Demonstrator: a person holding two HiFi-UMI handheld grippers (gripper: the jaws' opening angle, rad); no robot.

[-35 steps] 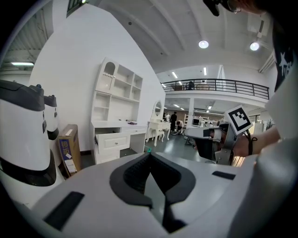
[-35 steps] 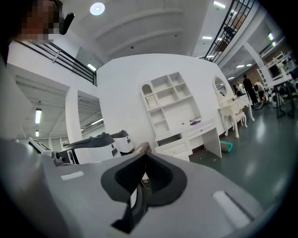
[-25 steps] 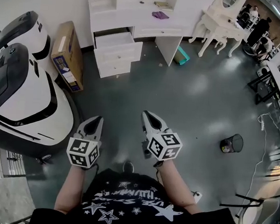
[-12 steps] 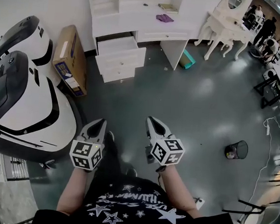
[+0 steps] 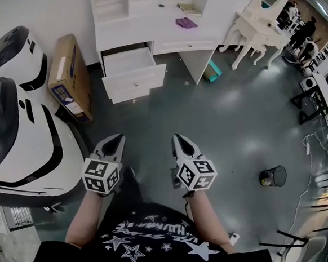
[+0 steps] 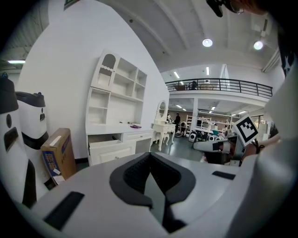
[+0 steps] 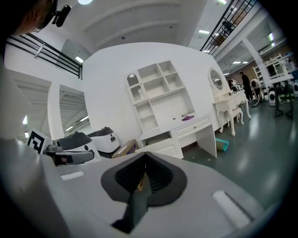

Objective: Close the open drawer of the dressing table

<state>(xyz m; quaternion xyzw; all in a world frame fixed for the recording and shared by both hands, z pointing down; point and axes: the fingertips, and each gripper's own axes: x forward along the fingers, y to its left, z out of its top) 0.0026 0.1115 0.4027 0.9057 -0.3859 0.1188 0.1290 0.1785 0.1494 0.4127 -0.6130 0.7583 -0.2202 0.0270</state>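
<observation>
Drawer (image 5: 135, 81): pulled out of the white dressing table (image 5: 144, 27).
Left gripper (image 5: 117, 138): jaws pressed together, empty, well short of the drawer.
Right gripper (image 5: 178, 139): jaws pressed together, empty.

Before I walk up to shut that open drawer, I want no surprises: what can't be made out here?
Open top drawer of the white dressing table: its back runs under the tabletop in the head view; its front panel hides the inside in the left gripper view.
Small purple item on the tabletop: too small to identify in any view.
Teal object on the floor beside the table: too small to identify, head view.
</observation>
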